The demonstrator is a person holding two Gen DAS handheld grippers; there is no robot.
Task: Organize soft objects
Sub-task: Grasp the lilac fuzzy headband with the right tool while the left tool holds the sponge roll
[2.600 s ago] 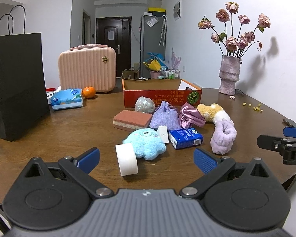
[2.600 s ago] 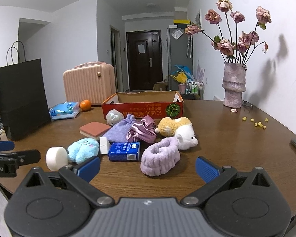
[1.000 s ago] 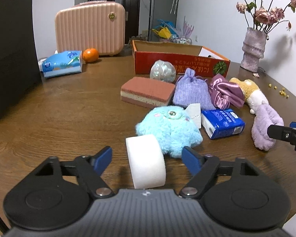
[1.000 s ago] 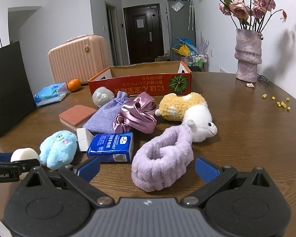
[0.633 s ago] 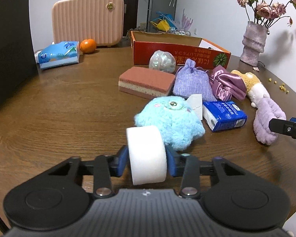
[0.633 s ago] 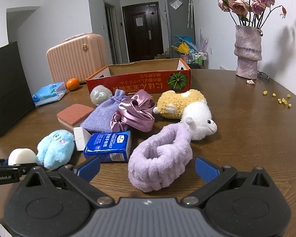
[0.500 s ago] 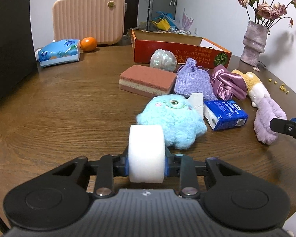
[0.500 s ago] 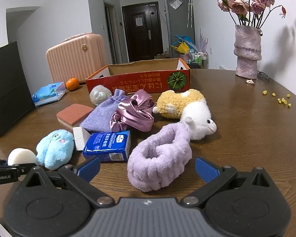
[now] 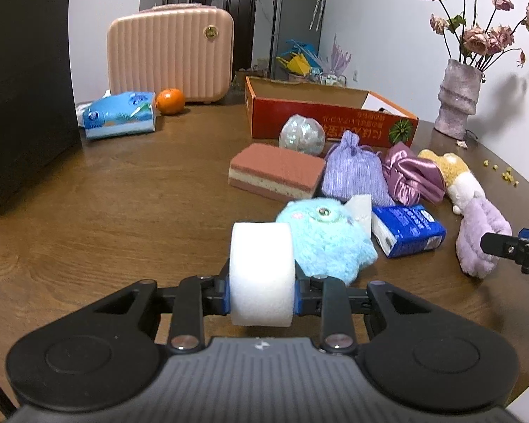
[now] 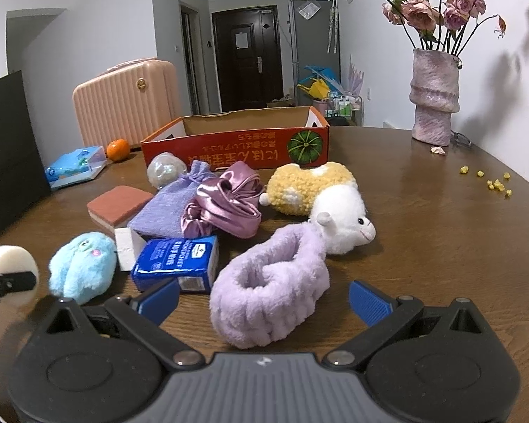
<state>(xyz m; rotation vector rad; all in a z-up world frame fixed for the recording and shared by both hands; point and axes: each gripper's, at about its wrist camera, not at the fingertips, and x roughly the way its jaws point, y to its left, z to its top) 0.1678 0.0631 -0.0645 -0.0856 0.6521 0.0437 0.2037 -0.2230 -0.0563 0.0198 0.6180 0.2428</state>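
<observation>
My left gripper (image 9: pixel 261 295) is shut on a white foam roll (image 9: pixel 261 271) and holds it just above the table; the roll also shows in the right wrist view (image 10: pixel 11 264). Behind it lies a blue fluffy toy (image 9: pixel 326 243). My right gripper (image 10: pixel 262 299) is open, its jaws on either side of a purple fluffy headband (image 10: pixel 271 292). A sheep plush (image 10: pixel 321 201), pink satin scrunchie (image 10: pixel 225 204), lilac pouch (image 10: pixel 174 202), sponge (image 10: pixel 118 204) and blue tissue pack (image 10: pixel 176 262) lie ahead of the open orange box (image 10: pixel 236 141).
A black paper bag (image 9: pixel 21 91) stands at the left. A pink case (image 9: pixel 169 53), an orange (image 9: pixel 170 101) and a wipes pack (image 9: pixel 118 114) sit at the back left. A vase of dried roses (image 10: pixel 433 98) stands at the back right, with yellow crumbs (image 10: pixel 490 179) near it.
My left gripper closed on the white foam roll and lifted it slightly. My right gripper moved in low toward the purple headband and stays open.
</observation>
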